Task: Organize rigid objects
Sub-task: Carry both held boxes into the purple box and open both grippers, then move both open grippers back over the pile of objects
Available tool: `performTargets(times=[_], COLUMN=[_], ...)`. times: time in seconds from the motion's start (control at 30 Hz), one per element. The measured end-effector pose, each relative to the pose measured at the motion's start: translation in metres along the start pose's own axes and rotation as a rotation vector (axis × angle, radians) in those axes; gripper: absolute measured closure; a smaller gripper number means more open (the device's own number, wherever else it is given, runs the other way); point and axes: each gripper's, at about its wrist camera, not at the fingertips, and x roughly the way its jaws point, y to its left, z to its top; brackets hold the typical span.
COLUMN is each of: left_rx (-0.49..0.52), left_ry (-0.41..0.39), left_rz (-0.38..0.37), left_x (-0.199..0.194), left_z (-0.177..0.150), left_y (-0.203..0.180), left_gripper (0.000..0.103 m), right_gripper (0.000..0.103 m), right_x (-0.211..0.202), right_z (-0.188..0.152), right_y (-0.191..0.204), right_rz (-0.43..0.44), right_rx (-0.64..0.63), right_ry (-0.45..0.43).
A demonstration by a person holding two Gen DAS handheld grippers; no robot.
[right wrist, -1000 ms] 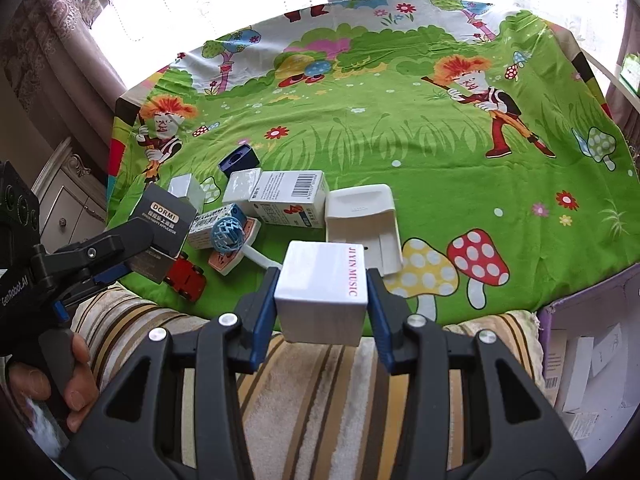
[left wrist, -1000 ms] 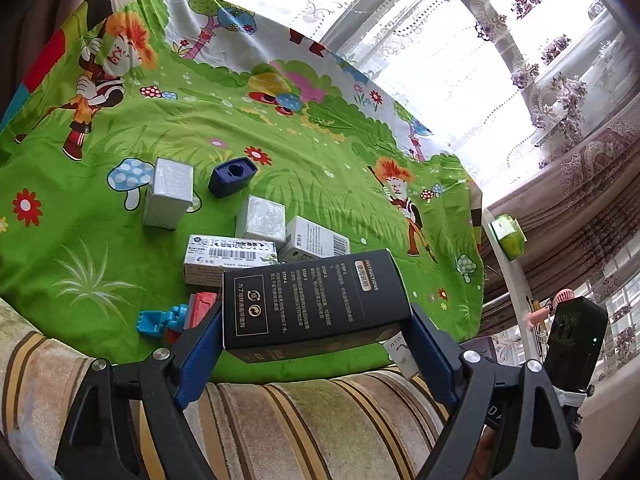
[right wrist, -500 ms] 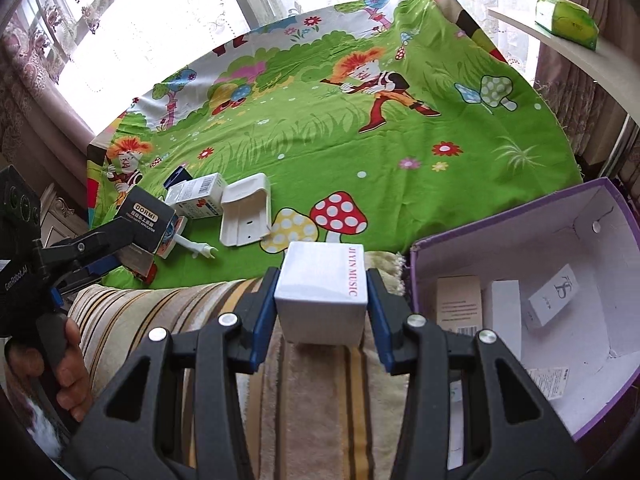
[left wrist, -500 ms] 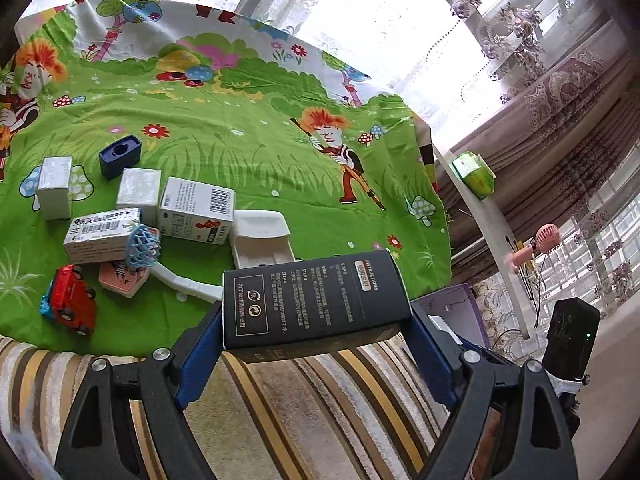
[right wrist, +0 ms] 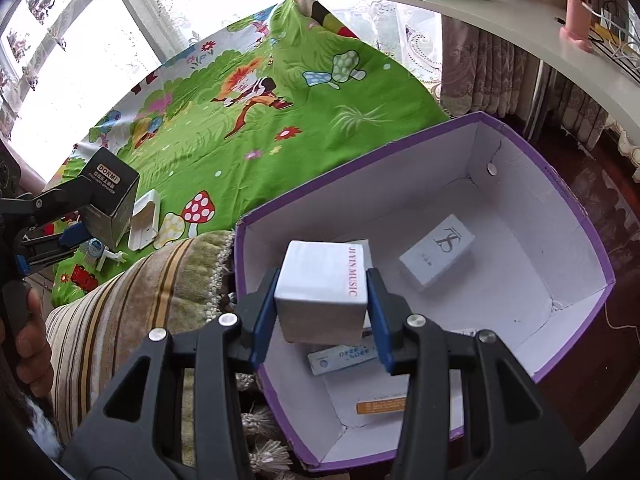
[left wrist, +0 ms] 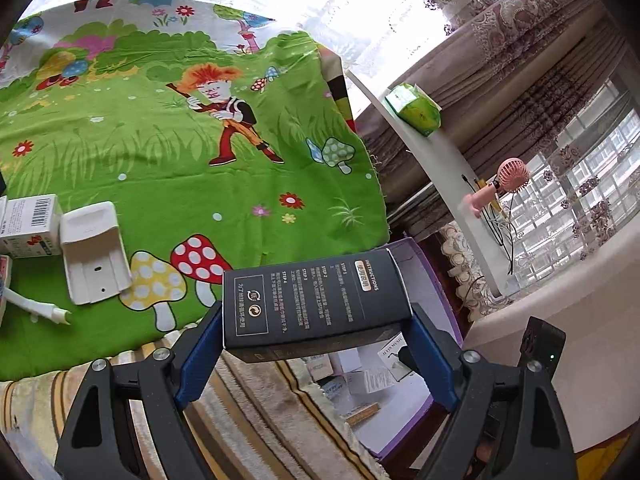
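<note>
left tongs [left wrist: 316,320]: black box [left wrist: 316,300] gripped | right tongs [right wrist: 322,308]: white box [right wrist: 320,292] gripped, held over purple bin [right wrist: 560,184]

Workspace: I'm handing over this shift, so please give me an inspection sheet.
Surface: green cartoon cloth beside a striped blanket.
Job's things: black box and white box in the grippers; purple bin already holds several small boxes.
Clutter: white tray, barcode box, red toy car on the cloth.
Grippers: left gripper shut on the black box; right gripper shut on the white box, over the bin.
Cables: wires on the shelf.
Surroundings: curtains, pink fan, green pack.
</note>
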Motion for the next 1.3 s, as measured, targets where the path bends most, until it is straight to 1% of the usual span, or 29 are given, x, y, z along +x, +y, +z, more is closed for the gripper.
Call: performTargets(times=[0.17,0.23,0.4,0.47,0.57,0.7,0.8,0.9,1.03,1.1,1.17,1.23,1.3], left_rx=[0.018,0.025,0.05,0.052,0.035,0.032,0.039,0.059,0.099,0.112,0.127,0.119,0.134], left_ry=[0.063,0.085,0.109,0.12,0.151,0.162,0.149,0.107,0.018,-0.02,-0.041,-0.056,-0.079], left_rz=[-0.047,-0.062,-0.099,-0.121,-0.1,-0.093,-0.084,-0.082,-0.077,-0.056,-0.046,-0.034,-0.022], left_x=[0.035,0.048,0.073,0.084,0.102,0.107,0.1,0.084,0.053,0.036,0.019,0.003,-0.014], left_z=[0.004,0.005,0.01,0.014,0.017,0.013,0.009,0.008,0.006,0.003,0.0,-0.002,-0.009], left_y=[-0.03,-0.042,-0.07,-0.078,-0.083,-0.082,-0.077,-0.07,-0.06,-0.053,-0.045,-0.035,-0.025], left_gripper=[0.016,0.016,0.016,0.014,0.013,0.011,0.011,0.011,0.011,0.011,0.011,0.011,0.011], right_gripper=[0.057,0.057,0.057,0.057,0.057,0.057,0.057,0.057,0.057,0.057,0.057,0.056,0.049], right_x=[-0.004,-0.004,-0.006,-0.006,-0.006,-0.003,0.0,0.003,0.005,0.006,0.007,0.009,0.008], right_z=[-0.003,-0.004,-0.004,-0.004,-0.005,-0.008,-0.01,-0.012,-0.014,-0.015,-0.015,-0.014,-0.013], right_y=[-0.027,-0.036,-0.05,-0.054,-0.059,-0.064,-0.065,-0.066,-0.069,-0.07,-0.069,-0.07,-0.071], right_rz=[-0.052,-0.058,-0.079,-0.084,-0.09,-0.093,-0.092,-0.093,-0.101,-0.103,-0.105,-0.112,-0.111], right_rx=[0.033,0.046,0.061,0.066,0.071,0.079,0.076,0.076,0.081,0.081,0.079,0.086,0.096], right_ry=[-0.011,-0.012,-0.018,-0.018,-0.014,-0.005,0.005,0.013,0.02,0.026,0.029,0.038,0.039])
